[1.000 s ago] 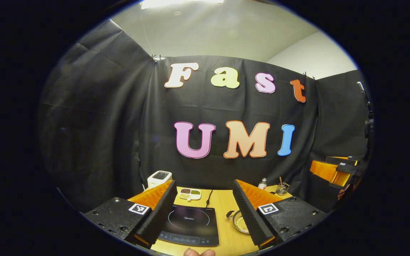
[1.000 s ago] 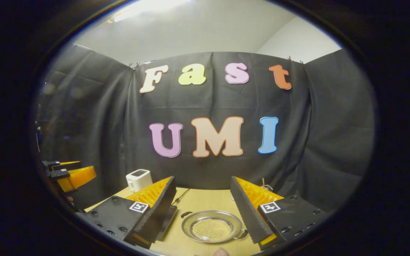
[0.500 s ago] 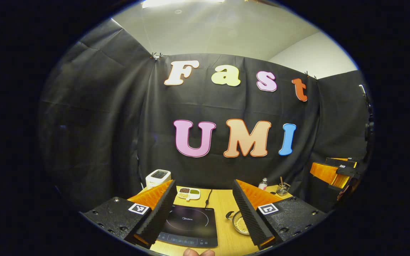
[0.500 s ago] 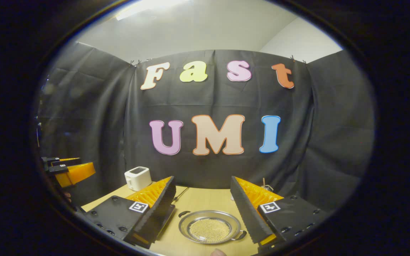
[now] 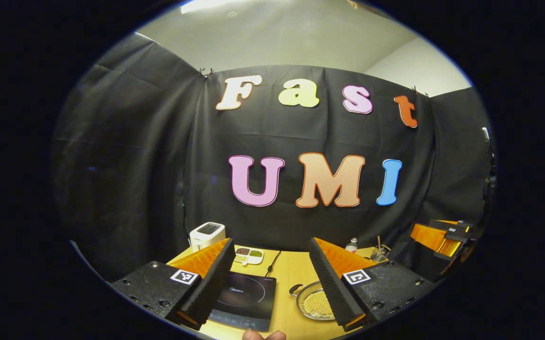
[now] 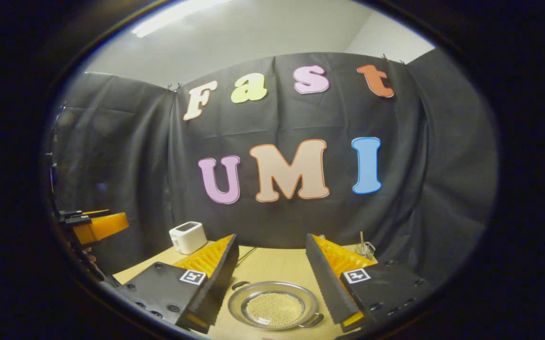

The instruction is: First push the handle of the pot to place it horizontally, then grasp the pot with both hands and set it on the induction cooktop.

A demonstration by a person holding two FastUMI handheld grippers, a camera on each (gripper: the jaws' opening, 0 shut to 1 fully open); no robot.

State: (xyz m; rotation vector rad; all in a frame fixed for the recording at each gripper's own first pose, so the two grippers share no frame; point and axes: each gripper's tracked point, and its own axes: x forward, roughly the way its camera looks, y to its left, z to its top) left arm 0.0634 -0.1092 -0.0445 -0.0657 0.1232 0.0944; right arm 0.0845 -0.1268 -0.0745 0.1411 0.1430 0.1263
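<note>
Pot point(image 6: 272, 308): on worktop point(image 6: 272, 264), handles at 10 and 4 o'clock. Right tool point(image 6: 272, 278) and left tool point(image 5: 272, 278) released, aloft. Advised: nudge one handle gently, keeping pot from sliding.

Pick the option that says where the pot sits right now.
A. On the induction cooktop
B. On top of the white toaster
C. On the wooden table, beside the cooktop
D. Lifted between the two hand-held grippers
C: in the left gripper view the pot rests on the bare wooden table, to the right of the induction cooktop, and no fingers touch it.
</note>
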